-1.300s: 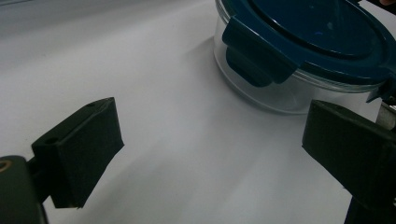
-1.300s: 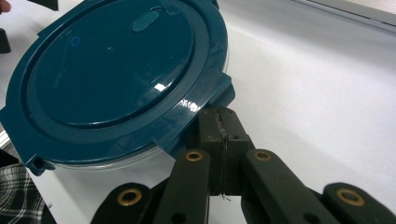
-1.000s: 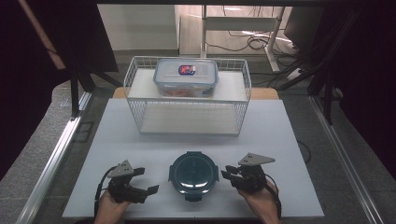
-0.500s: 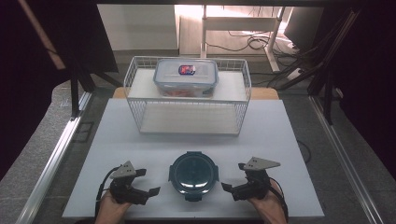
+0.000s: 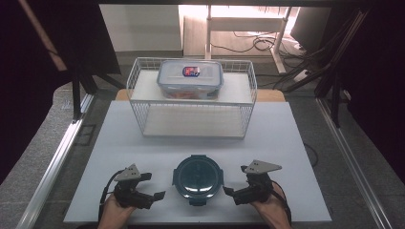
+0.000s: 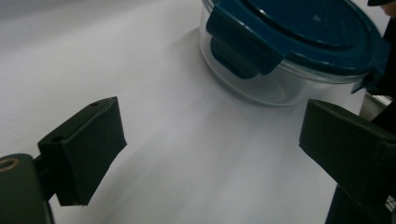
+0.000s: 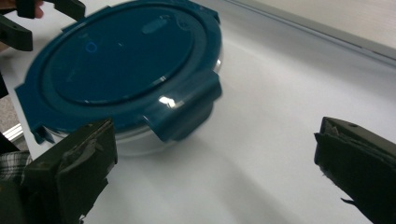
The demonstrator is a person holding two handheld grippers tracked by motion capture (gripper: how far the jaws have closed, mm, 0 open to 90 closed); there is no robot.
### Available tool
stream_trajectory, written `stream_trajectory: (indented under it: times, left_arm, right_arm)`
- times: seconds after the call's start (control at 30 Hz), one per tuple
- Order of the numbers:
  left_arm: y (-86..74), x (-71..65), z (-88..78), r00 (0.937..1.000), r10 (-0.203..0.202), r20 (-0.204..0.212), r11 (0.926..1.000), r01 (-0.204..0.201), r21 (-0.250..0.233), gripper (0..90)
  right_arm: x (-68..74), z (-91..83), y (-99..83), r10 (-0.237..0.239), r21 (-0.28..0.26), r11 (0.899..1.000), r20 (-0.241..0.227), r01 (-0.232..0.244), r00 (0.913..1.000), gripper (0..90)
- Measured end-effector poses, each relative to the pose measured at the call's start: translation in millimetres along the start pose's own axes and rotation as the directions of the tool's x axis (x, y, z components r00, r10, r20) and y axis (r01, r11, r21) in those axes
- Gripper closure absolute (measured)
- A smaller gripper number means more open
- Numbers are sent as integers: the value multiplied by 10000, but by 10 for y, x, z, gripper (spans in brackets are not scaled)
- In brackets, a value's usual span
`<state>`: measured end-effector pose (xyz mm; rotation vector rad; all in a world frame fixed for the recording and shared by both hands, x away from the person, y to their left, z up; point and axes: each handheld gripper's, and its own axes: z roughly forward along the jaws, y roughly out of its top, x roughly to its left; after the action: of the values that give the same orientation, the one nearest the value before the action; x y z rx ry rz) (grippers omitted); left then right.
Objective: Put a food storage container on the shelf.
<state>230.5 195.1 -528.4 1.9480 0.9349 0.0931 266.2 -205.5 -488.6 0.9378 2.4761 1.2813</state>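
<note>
Blue-lidded glass container [image 5: 197, 177] btwn open left gripper [image 5: 154, 190], right gripper [image 5: 232, 187]

A lab-like recording bench: white table [image 5: 286, 143], metal frame rails [image 5: 57, 157], loose cables [image 5: 248, 45] on the floor behind

surface: white table [image 5: 296, 143] | on it: round blue-lidded container [image 5: 197, 177]; wire basket [image 5: 191, 121], apparently at far edge

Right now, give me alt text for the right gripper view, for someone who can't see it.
A round glass container with a dark blue clip-on lid sits on a white table, just beyond the open right tongs. One lid clip faces the camera.
</note>
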Motion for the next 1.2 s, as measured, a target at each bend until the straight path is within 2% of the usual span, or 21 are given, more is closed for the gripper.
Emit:
stream_trajectory:
  times: [0.13,0.3,0.37,0.43,0.53,0.63,0.77,0.87,0.9,0.93,0.97,1.03,1.07,1.1,1.13,1.2]
  left_arm:
    - [98,1,38,9997,-93,247,10000,93,-25,63]
    - [246,-5,172,9964,-295,795,9992,272,303,23]
    - [293,-13,205,9962,-230,834,9989,194,433,32]
    - [347,-15,242,9946,-291,991,9985,244,483,39]
    - [427,4,314,9910,-391,1283,9976,313,625,44]
    - [507,24,412,9843,-548,1680,9963,426,752,43]
    - [564,27,546,9720,-740,2232,9928,507,1084,43]
    - [543,19,596,9591,-925,2676,9868,524,1535,65]
    - [532,15,604,9513,-985,2921,9841,495,1707,79]
    - [523,3,601,9515,-979,2918,9818,445,1844,86]
    - [521,5,584,9510,-1052,2906,9815,522,1844,97]
    - [512,23,549,9486,-1237,2915,9790,686,1921,148]
    - [497,36,539,9471,-1258,2952,9795,714,1884,169]
    - [481,46,528,9441,-1351,3007,9793,811,1855,195]
    - [466,60,508,9372,-1511,3144,9783,962,1834,210]
    - [445,77,466,9281,-1694,3315,9775,1153,1767,261]
  right_arm:
    - [42,28,66,145,-84,9999,-100,-146,9998,0]
    - [54,90,133,419,215,9989,-330,-412,9986,0]
    - [49,103,154,652,307,9975,-310,-643,9974,0]
    - [29,122,175,1001,493,9941,-700,-968,9925,0]
    - [12,170,204,1105,974,9901,-1016,-1006,9887,8]
    - [14,227,227,1369,1222,9852,-1385,-1202,9808,54]
    - [2,330,254,1719,1524,9777,-1832,-1447,9679,87]
    - [-25,405,238,2126,1904,9664,-2129,-1729,9537,101]
    - [-32,417,230,2256,2004,9627,-2245,-1816,9480,115]
    - [-40,429,218,2422,2093,9586,-2423,-1932,9395,135]
    - [-40,433,209,2670,2245,9515,-2636,-2102,9269,142]
    - [-34,417,210,2680,2302,9497,-2469,-2123,9312,179]
    - [-39,409,211,2730,2329,9482,-2502,-2159,9289,200]
    - [-48,396,208,2835,2381,9452,-2599,-2233,9231,227]
    - [-56,377,202,2906,2420,9430,-2655,-2282,9193,254]
    - [-75,336,181,3070,2387,9402,-2840,-2432,9083,317]
